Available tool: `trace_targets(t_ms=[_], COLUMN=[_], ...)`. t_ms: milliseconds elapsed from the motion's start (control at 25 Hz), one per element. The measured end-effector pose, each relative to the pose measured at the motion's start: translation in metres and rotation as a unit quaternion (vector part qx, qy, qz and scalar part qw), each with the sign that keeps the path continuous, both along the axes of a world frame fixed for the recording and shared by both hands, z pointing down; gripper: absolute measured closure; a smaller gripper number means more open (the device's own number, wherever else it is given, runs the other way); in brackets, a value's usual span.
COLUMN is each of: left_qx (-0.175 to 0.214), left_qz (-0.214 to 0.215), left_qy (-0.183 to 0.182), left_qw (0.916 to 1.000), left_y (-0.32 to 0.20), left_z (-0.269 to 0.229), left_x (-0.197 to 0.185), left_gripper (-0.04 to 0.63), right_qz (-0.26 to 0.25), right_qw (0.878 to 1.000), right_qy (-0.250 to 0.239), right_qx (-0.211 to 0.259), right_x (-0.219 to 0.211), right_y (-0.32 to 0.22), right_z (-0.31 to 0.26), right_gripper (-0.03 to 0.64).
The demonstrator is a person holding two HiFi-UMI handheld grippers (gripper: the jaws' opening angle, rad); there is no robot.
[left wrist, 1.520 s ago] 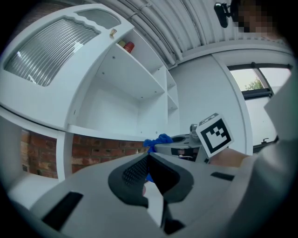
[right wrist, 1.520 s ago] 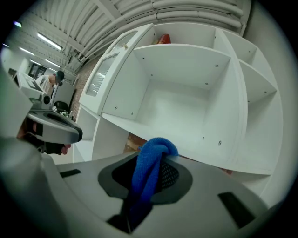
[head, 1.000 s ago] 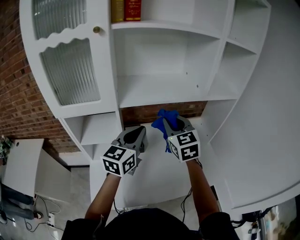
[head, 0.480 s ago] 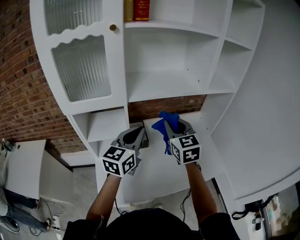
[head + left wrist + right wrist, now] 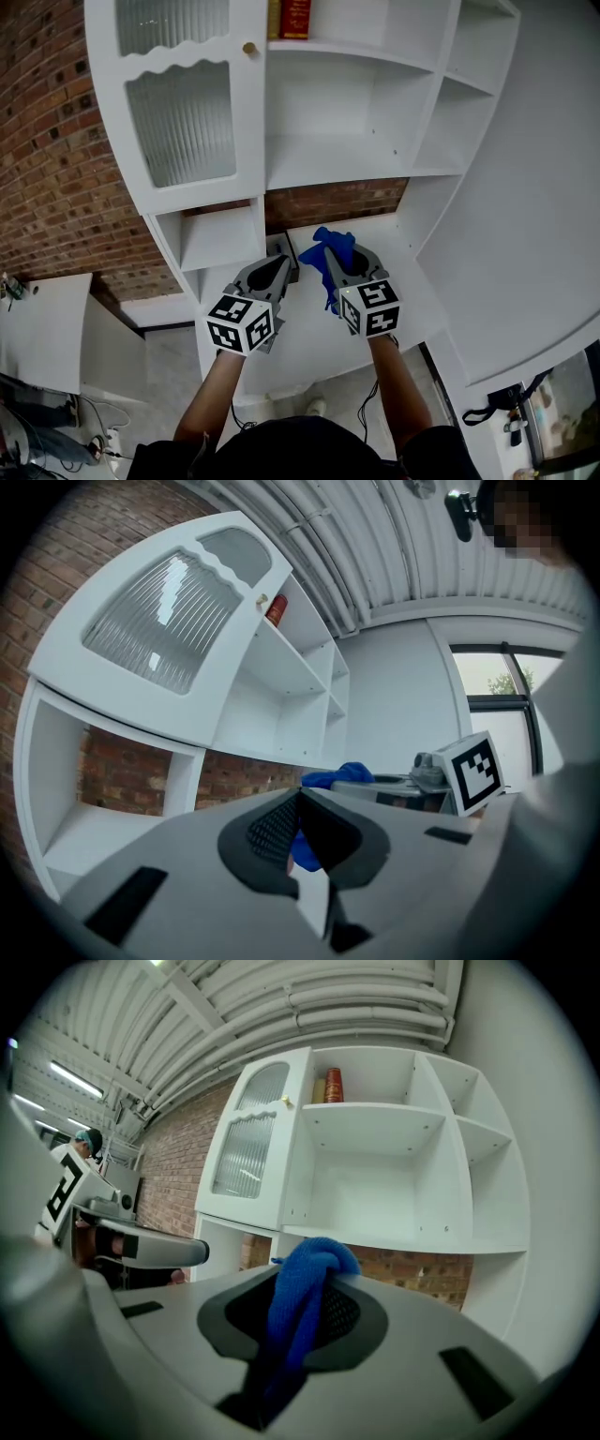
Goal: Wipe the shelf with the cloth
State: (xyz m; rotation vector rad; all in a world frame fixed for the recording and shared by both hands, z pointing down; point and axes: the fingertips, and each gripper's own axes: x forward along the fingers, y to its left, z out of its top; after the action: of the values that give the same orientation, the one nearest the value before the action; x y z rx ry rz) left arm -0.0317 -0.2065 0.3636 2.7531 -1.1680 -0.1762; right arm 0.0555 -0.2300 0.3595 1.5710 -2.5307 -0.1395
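A white shelf unit [image 5: 328, 159] with open compartments fills the head view; its low counter shelf [image 5: 309, 333] lies under both grippers. My right gripper [image 5: 336, 251] is shut on a blue cloth [image 5: 327, 255], which bunches out between its jaws and hangs down; in the right gripper view the blue cloth [image 5: 302, 1302] drapes through the closed jaws. My left gripper [image 5: 277, 269] hovers beside it, to the left, jaws closed with nothing in them. In the left gripper view the left gripper [image 5: 298, 803] is shut, and the cloth [image 5: 337, 776] shows beyond it.
A ribbed glass cabinet door [image 5: 183, 122] with a brass knob [image 5: 249, 48] stands at the upper left. Red and yellow books [image 5: 292, 17] sit on the top shelf. A brick wall [image 5: 47, 169] shows behind and to the left. Cables lie on the floor [image 5: 94, 436] at the lower left.
The view has shifted so the shelf unit sits further right and higher in frame. Both grippers keep their places relative to each other, the right still holding the cloth.
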Motion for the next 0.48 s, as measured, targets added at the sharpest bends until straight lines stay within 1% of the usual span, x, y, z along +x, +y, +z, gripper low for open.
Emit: trace_targets(t_ms=[120,360,480], left_qx=[-0.007,-0.012,-0.014], left_qz=[0.0,-0.001,-0.003], left_qy=[0.003,0.004,0.005], left_qw=[1.0,0.9999,0.9999], left_y=[0.014,0.045,0.059], left_z=[0.005,0.013,0.017], left_x=[-0.006,-0.023,-0.034], left_gripper=[0.58,0.58,0.58], right_qz=[-0.009,-0.025,-0.025], right_qw=[1.0,1.0,1.0], right_qy=[0.004,0.006,0.003], right_qx=[0.012,0.003,0.0], right_x=[-0.014,-0.039,-0.047], right_y=[0.019,0.051,0.063], right_z=[0.002,0.012,0.015], right_gripper=[0.537,0.537,0.537])
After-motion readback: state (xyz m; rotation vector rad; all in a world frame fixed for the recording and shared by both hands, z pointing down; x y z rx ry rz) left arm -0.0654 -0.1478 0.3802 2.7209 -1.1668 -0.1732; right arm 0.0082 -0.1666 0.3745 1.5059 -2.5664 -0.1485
